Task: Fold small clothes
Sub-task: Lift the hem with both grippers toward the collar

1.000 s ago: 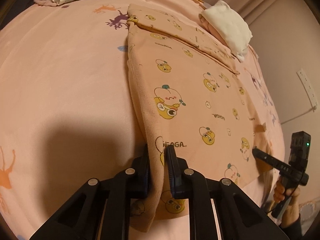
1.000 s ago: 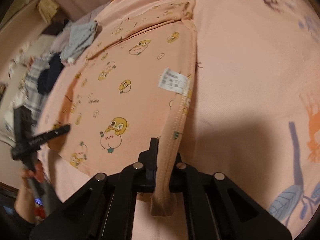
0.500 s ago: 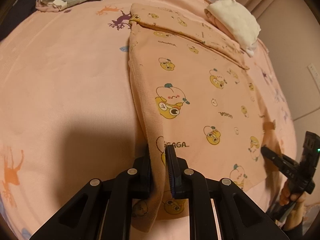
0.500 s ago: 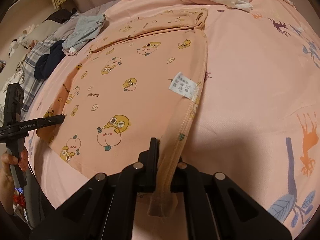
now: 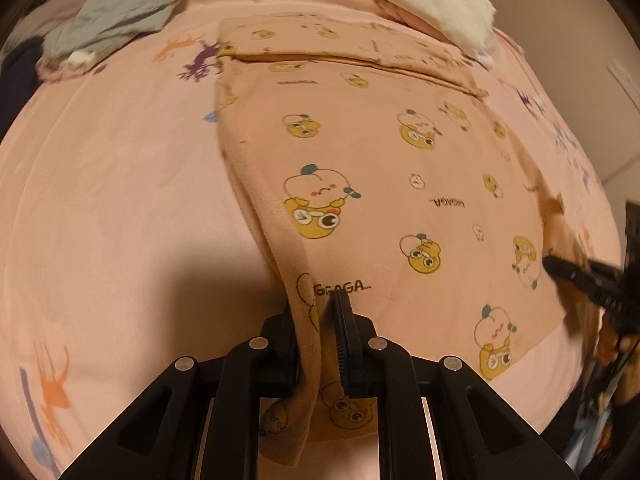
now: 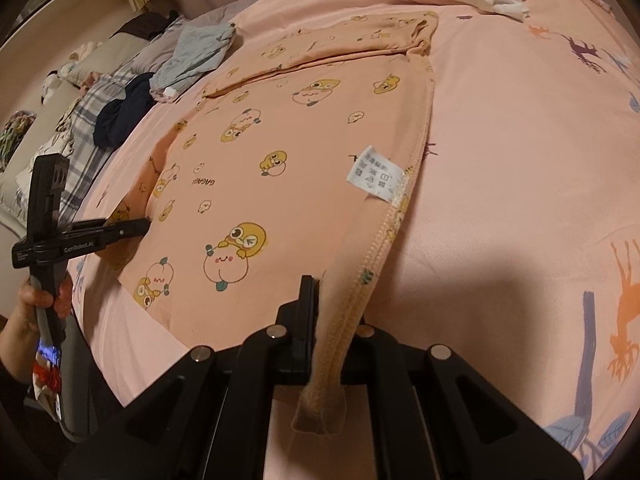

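Note:
A peach garment printed with yellow cartoon ducks (image 5: 400, 168) lies spread on the pink bed, its far part folded over. It also shows in the right wrist view (image 6: 280, 168), with a white care label (image 6: 374, 173) near its right edge. My left gripper (image 5: 318, 320) is shut on the garment's near left hem, which hangs between the fingers. My right gripper (image 6: 332, 312) is shut on the near right hem. Each gripper shows in the other's view: the right one at the garment's right corner (image 5: 576, 276), the left one at its left corner (image 6: 120, 232).
A pink bedsheet with deer prints (image 5: 100, 200) covers the bed. A grey garment (image 5: 116, 16) lies far left, a folded white cloth (image 5: 440, 4) far right. Dark and plaid clothes (image 6: 116, 120) pile at the bed's left side. A wall outlet (image 5: 624, 80) is at the right.
Both grippers have lifted and pulled the hem toward the near edge of the bed, keeping their hold. The garment is drawn flatter and the views tilt further forward over it.

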Motion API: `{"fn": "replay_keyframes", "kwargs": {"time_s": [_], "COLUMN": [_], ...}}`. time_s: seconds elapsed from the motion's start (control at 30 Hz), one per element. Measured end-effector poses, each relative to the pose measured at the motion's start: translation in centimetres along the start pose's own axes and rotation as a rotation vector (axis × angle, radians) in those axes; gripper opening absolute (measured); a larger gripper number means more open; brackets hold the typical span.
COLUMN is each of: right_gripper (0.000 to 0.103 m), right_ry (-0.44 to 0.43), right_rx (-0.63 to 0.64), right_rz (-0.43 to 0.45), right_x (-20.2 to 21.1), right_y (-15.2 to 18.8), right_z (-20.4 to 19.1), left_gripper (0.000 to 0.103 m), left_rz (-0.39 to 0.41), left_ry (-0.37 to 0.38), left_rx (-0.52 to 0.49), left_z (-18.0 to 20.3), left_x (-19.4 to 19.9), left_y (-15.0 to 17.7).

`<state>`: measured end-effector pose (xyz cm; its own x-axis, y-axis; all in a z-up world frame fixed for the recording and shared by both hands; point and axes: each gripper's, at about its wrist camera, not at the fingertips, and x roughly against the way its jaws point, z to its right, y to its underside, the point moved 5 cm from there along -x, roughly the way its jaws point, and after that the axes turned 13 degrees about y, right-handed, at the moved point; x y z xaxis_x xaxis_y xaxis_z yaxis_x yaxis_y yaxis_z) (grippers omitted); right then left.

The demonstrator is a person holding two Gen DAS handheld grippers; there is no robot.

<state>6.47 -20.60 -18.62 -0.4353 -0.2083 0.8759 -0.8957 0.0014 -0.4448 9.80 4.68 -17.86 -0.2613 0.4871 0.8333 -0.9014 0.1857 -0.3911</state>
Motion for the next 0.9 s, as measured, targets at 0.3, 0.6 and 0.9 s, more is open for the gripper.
{"fn": "replay_keyframes", "kwargs": {"time_s": [0.3, 0.6, 0.9], "right_gripper": [0.006, 0.005, 0.004], "right_ry": [-0.005, -0.048, -0.233], "right_rx": [-0.014, -0.088, -0.242], "right_rz": [-0.140, -0.054, 0.056], "right_x": [-0.5, 0.2, 2.4], "right_y": [-0.9, -0.1, -1.1], "right_z": [-0.9, -0.4, 0.3], "left_gripper": [0.015, 0.011, 0.004], "left_rz": [-0.032, 0.035, 0.108], "left_ry": [0.082, 0.090, 0.248], "left_rx": [0.080, 0.076, 0.219], "left_z": [-0.4, -0.3, -1.4], "left_x": [-0.3, 0.3, 2.3], "left_y": [-0.5, -0.1, -0.3]}}
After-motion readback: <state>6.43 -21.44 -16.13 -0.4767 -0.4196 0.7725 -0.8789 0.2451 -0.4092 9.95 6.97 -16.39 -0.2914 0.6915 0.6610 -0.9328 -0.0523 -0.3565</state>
